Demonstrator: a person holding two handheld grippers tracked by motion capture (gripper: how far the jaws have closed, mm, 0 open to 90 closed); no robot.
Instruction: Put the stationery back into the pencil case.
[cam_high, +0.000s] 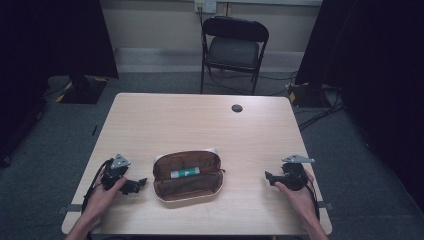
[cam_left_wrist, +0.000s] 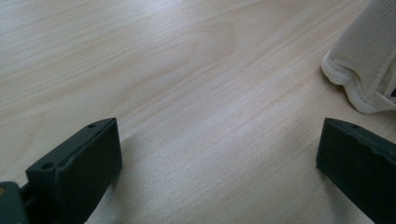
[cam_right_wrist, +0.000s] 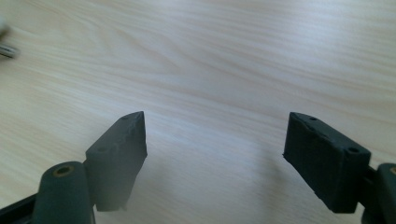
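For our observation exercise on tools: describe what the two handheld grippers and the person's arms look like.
Both the left gripper and the right gripper are black, each topped by a grey three-cornered plate and trailing a black cable. Each has two blocky black jaws with small round holes in them. The forearms are bare, with no sleeves visible.

The high view is dim, with dark corners around a softly lit worktop (cam_high: 200, 120). Both gripper views are brighter; the nearest jaws blur, casting soft shadows.
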